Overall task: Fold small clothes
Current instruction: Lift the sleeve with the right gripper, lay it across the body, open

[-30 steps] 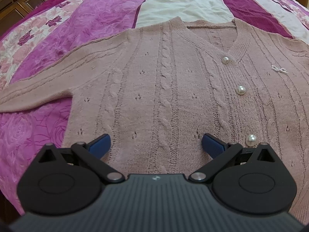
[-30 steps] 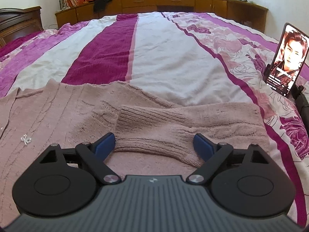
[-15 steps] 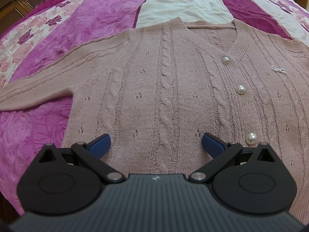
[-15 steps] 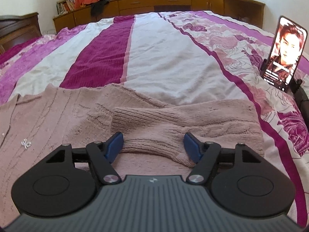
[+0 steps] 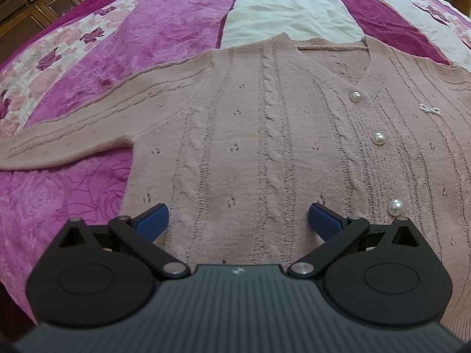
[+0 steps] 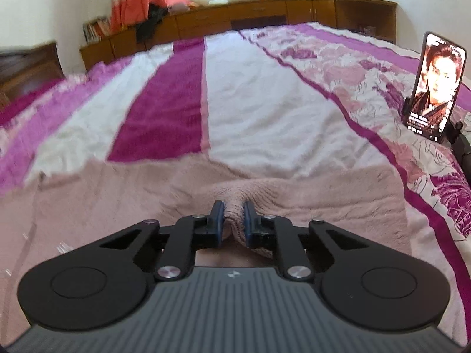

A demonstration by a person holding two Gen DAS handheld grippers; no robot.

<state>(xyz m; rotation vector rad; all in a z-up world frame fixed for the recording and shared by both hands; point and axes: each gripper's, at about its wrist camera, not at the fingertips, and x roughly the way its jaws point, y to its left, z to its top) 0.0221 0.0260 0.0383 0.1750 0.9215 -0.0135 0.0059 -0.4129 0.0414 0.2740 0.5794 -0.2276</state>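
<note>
Left gripper (image 5: 238, 219) spread wide over pink cable-knit cardigan (image 5: 265, 135), gripping nothing; pearl button (image 5: 395, 206) at 3 o'clock. Right gripper (image 6: 233, 220) nearly closed, pinching bunched sleeve cuff (image 6: 234, 206).

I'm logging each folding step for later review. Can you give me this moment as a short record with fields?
garment: pink cardigan, front up, spread on the bed
surface: striped bedspread
left tool: open, over the lower front of the cardigan, holding nothing
right tool: shut on the sleeve, which lies folded over the cardigan
buttons: three pearl buttons visible
other: phone propped upright at the right edge of the bed
</note>
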